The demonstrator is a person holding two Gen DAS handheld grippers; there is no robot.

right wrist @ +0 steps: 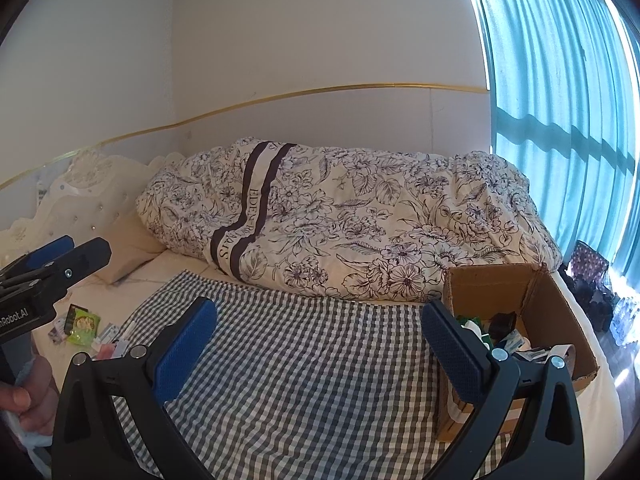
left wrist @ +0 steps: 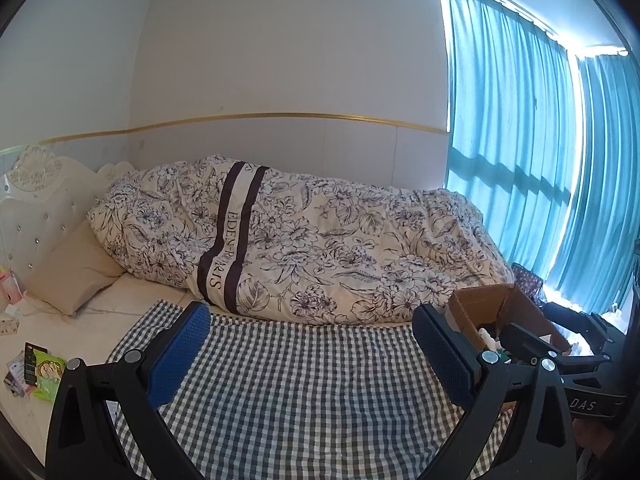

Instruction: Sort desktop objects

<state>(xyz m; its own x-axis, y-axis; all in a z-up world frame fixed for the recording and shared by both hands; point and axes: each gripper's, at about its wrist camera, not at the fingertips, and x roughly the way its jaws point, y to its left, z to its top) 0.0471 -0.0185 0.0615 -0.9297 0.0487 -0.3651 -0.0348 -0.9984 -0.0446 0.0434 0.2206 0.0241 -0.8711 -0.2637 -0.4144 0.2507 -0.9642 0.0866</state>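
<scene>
- Items to sort: a loose cluster of small flat packets lies on the bed sheet, off the left edge of the checked cloth. A green sachet and a dark card can be made out; the rest are too small to identify.
- Handling, as judged: light, thin, pliable wrappers, likely slick. On a soft mattress they will sink under pressure. Best taken by a raised edge or corner, pinched across the thin dimension.
- Receiving container: an open cardboard box at the cloth's right edge, already holding assorted items.
- Left gripper: jaws wide apart, empty, over the checked cloth.
- Right gripper: jaws wide apart, empty, just beside the box.
- Surroundings: floral duvet beyond the cloth; a pillow behind the packets.
</scene>
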